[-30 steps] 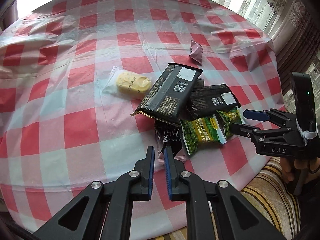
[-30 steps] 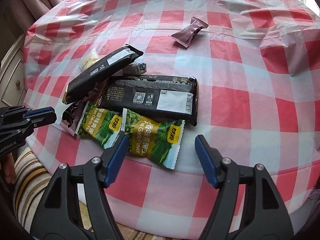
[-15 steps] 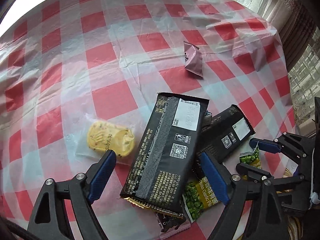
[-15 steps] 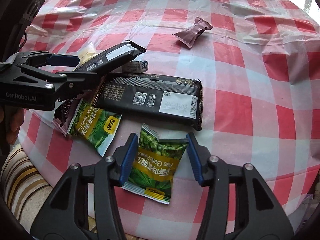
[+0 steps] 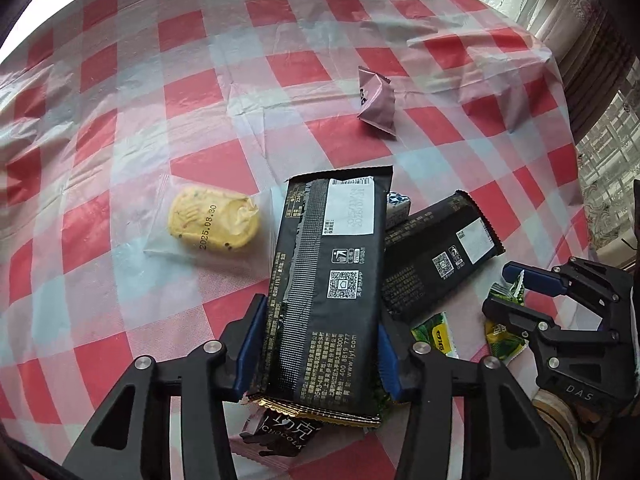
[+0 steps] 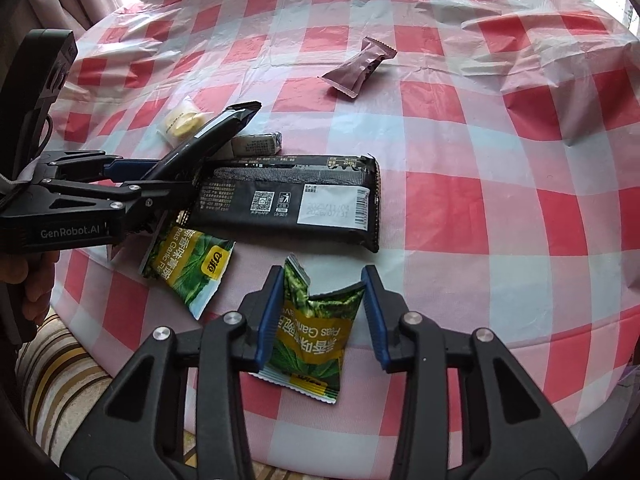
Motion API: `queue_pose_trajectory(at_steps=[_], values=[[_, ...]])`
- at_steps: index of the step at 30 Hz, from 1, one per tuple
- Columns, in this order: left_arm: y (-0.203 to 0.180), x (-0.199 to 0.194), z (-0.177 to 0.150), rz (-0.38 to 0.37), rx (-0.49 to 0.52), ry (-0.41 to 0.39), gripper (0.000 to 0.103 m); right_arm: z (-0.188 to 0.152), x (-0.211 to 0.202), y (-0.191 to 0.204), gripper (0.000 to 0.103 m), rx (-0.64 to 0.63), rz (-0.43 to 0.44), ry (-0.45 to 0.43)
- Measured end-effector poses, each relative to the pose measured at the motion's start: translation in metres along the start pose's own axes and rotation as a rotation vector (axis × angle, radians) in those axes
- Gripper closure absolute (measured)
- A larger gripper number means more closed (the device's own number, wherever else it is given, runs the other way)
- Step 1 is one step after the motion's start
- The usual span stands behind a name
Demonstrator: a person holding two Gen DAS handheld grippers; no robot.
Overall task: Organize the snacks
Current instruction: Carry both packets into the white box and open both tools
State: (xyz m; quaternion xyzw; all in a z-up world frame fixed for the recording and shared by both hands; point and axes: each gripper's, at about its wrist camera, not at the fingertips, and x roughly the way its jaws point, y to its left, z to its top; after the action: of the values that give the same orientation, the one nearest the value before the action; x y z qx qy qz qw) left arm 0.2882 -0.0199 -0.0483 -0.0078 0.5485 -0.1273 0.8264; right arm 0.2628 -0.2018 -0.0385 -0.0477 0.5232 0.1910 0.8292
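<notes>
Here, the left gripper (image 5: pixel 320 344) clamps the long black snack bar (image 5: pixel 332 280) by its edges, low centre of frame; stiff and light, it suits a mid-length grip. The right gripper (image 6: pixel 320 312) pinches the crinkly green pea packet (image 6: pixel 316 332), already buckling.

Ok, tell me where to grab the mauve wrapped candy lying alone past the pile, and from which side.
Grip the mauve wrapped candy across its puffed middle, coming down from above with fingers on its two long sides. It lies flat and alone on the checked tablecloth, clear of the pile; its crimped ends look thin and likely to slip.
</notes>
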Motion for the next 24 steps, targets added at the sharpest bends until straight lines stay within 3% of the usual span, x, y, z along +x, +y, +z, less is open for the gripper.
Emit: queue_pose_trajectory(at_steps=[12,24], values=[[-0.007,-0.045,-0.009,0.076,-0.045,-0.126,0.054,-0.007,-0.021,-0.017,0.064,0.084,0.042,-0.067],[-0.047,-0.068,-0.019,0.041,-0.007,-0.175,0.054,-0.019,-0.047,-0.039,0.065,0.16,0.049,-0.126]])
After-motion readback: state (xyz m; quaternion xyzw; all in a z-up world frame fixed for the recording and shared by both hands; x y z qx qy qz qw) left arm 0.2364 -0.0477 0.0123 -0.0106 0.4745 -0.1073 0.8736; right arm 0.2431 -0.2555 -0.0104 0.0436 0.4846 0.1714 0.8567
